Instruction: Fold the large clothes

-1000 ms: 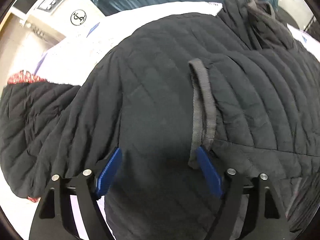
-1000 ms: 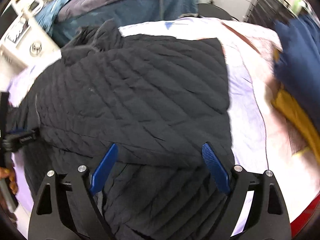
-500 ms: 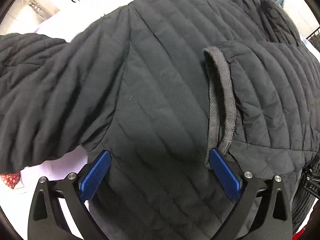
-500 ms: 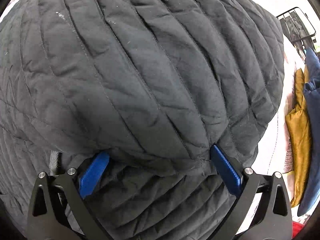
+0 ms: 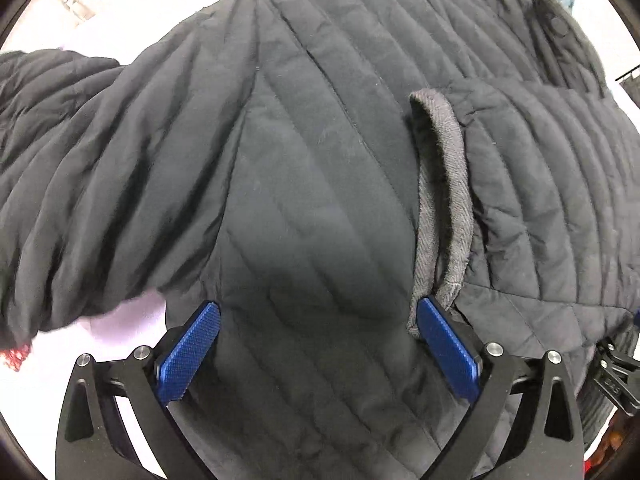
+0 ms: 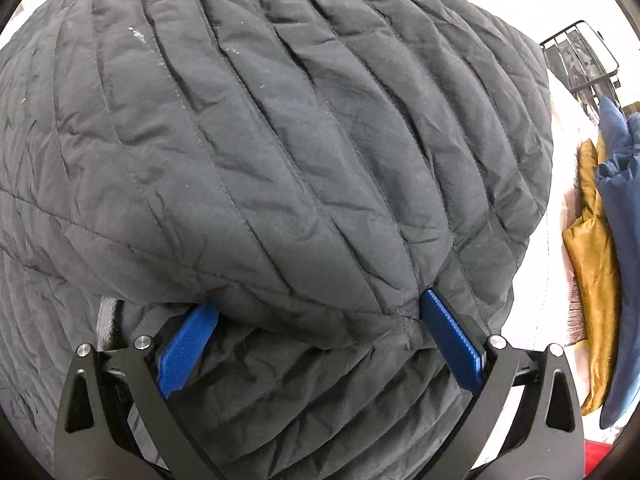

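A black quilted jacket (image 5: 312,152) lies spread on a white surface and fills both views. In the left wrist view its sleeve (image 5: 80,168) runs off to the left, and a grey ribbed cuff (image 5: 444,200) lies folded over the body at the right. My left gripper (image 5: 318,320) is open, its blue pads straddling the jacket's lower body close to the fabric. In the right wrist view my right gripper (image 6: 318,312) is open, pads on either side of a folded edge of the jacket (image 6: 280,140), very close above it.
A mustard-yellow cloth (image 6: 592,232) and a dark blue cloth (image 6: 620,184) lie at the right. A black wire rack (image 6: 580,56) stands at the far right. White surface (image 5: 120,328) shows under the sleeve. A red patterned item (image 5: 16,354) is at the left edge.
Both grippers have come down much closer to the jacket, which now fills each view. Both have stayed open. The sleeve has shifted in the left wrist view.
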Demonstrator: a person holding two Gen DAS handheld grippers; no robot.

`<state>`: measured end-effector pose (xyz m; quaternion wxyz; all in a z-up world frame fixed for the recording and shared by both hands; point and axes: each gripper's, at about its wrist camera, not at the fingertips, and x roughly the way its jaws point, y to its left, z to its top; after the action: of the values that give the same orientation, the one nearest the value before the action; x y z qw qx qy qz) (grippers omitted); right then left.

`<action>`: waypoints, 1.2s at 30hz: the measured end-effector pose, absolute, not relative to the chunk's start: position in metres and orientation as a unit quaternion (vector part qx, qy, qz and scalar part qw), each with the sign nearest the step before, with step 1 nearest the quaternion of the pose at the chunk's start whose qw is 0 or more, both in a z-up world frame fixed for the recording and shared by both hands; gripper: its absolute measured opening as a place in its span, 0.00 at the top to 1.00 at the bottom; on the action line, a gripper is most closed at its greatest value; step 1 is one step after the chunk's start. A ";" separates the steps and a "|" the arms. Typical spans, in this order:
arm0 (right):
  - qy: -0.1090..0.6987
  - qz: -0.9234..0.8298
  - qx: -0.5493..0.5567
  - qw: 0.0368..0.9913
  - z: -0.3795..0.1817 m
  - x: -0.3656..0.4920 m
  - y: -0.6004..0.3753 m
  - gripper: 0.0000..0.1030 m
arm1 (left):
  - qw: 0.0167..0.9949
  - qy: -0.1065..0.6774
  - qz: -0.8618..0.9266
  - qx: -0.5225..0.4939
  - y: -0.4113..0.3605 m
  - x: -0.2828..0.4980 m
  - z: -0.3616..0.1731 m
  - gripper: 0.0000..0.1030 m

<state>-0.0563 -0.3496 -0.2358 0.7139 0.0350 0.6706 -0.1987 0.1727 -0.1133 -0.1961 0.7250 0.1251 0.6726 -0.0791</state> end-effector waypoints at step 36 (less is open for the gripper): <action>0.610 -0.050 0.068 0.788 -0.138 -0.087 -0.254 0.05 | 0.720 0.594 0.089 -0.349 0.191 0.099 -0.154 0.21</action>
<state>-0.0874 -0.2538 -0.1376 0.7877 0.0683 0.6102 -0.0500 0.0989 0.1913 -0.1540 0.7197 -0.3491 0.5935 0.0891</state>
